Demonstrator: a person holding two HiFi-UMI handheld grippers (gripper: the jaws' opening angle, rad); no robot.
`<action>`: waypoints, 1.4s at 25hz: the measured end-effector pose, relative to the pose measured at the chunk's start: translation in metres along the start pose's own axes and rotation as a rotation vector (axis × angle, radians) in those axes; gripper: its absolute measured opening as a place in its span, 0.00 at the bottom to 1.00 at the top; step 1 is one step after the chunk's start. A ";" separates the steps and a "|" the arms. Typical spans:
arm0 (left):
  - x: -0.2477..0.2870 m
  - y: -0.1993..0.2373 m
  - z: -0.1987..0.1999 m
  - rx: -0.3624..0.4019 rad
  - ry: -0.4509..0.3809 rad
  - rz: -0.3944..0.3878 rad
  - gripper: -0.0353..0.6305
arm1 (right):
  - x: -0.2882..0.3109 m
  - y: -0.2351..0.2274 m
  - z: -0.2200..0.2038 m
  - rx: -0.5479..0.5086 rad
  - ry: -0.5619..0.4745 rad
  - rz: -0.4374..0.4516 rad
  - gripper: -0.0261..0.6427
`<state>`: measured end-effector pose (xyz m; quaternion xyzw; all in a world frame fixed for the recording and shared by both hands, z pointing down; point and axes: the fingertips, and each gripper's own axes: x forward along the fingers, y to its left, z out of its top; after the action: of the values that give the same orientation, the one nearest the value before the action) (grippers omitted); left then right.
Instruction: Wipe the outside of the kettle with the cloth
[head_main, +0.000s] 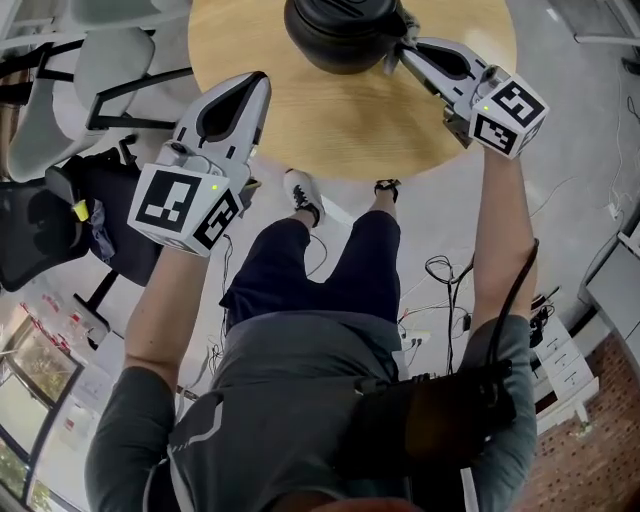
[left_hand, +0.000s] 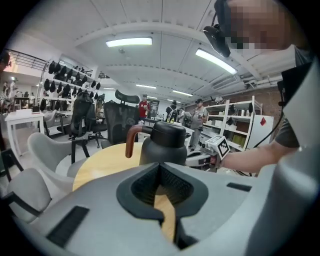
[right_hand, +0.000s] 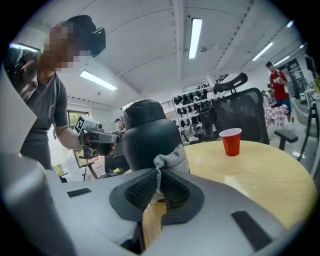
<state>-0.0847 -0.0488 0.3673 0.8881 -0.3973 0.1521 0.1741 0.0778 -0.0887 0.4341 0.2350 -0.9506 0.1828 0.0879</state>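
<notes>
My right gripper (right_hand: 159, 176), clenched on the knitted grey cloth (right_hand: 173, 156), has the tall matte-black kettle (right_hand: 146, 136) upright on the round wooden table (right_hand: 252, 167) straight ahead, seemingly touching the cloth, while my left gripper (left_hand: 160, 172), closed on nothing, sits well back.

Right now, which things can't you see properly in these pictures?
kettle: head view, cut off by the top edge.
cloth: right gripper view, only a knot shows; the right hand-held gripper pinches and hides the rest.
kettle's base: left gripper view, behind the left hand-held gripper.
red cup: right gripper view, seen from the side, inside hidden.
</notes>
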 end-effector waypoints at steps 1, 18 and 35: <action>-0.002 0.000 -0.001 0.004 0.001 -0.010 0.06 | 0.000 0.004 -0.001 0.000 -0.007 -0.014 0.10; -0.001 -0.005 -0.001 -0.007 0.040 0.006 0.06 | 0.008 0.047 -0.009 0.033 -0.173 -0.353 0.10; 0.012 0.034 -0.020 0.065 0.086 -0.203 0.06 | 0.044 0.074 -0.013 0.055 -0.191 -0.770 0.10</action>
<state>-0.1058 -0.0692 0.3964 0.9216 -0.2922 0.1844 0.1767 0.0044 -0.0409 0.4341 0.5924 -0.7917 0.1390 0.0548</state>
